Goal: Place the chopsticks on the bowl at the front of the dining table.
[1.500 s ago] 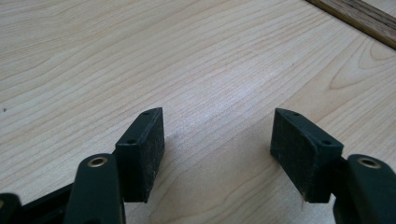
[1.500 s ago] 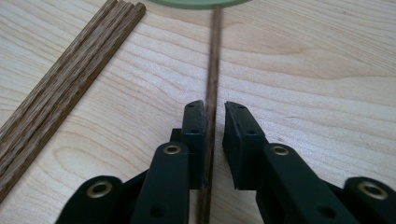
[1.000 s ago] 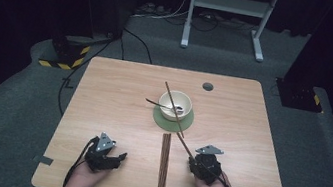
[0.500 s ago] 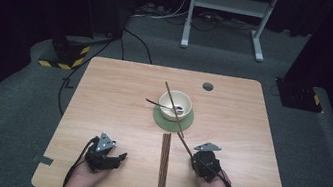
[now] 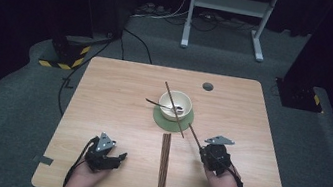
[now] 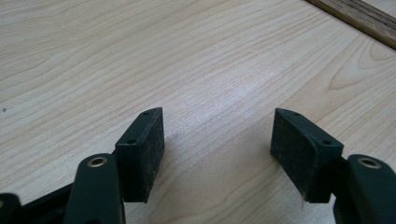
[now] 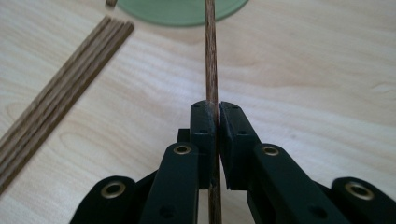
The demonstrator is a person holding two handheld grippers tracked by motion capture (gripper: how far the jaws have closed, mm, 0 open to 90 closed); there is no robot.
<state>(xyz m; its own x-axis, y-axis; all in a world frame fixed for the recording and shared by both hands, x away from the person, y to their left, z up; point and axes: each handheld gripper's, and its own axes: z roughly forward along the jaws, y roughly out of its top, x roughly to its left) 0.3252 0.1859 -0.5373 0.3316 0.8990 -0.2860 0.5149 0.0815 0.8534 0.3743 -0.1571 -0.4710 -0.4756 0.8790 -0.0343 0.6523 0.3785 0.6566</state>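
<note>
Right gripper (image 7: 215,112) clamps round dark-wood chopstick (image 7: 211,56), lower centre of frame, jaws just closed; stick slants toward cream bowl (image 5: 175,106) on green mat (image 5: 163,119). Left gripper (image 6: 217,140) wide, above pale woodgrain table (image 6: 140,56).

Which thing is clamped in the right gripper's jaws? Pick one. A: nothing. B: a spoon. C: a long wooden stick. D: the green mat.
C: in the right gripper view the right gripper has its jaws pressed shut on a long wooden stick, which runs on toward the green mat.
</note>
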